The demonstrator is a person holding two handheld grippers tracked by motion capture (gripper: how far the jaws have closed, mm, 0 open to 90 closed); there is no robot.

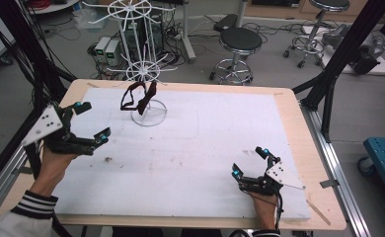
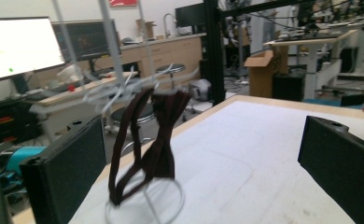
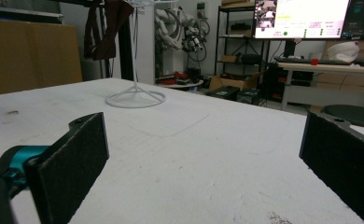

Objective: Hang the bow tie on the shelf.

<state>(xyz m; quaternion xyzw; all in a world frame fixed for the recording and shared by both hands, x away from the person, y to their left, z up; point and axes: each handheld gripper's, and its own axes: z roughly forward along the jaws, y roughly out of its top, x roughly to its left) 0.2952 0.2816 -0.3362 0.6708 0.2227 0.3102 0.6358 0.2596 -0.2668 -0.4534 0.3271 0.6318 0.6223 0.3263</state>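
The dark strap (image 1: 138, 97) hangs untouched on the white wire rack (image 1: 143, 54) at the table's far left, the left gripper (image 1: 93, 121) near it, the right gripper (image 1: 250, 163) well apart, both with jaws spread wide and empty, so removal appears not yet begun.

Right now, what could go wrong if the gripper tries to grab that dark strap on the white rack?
The dark strap hangs looped over thin arms of the white rack. The left gripper is open and aimed at it. A sideways pull might snag the strap on those arms. The rack looks tall and light on a small ring base, so a tug could tip it. The right gripper sits far off, too far to steady it.
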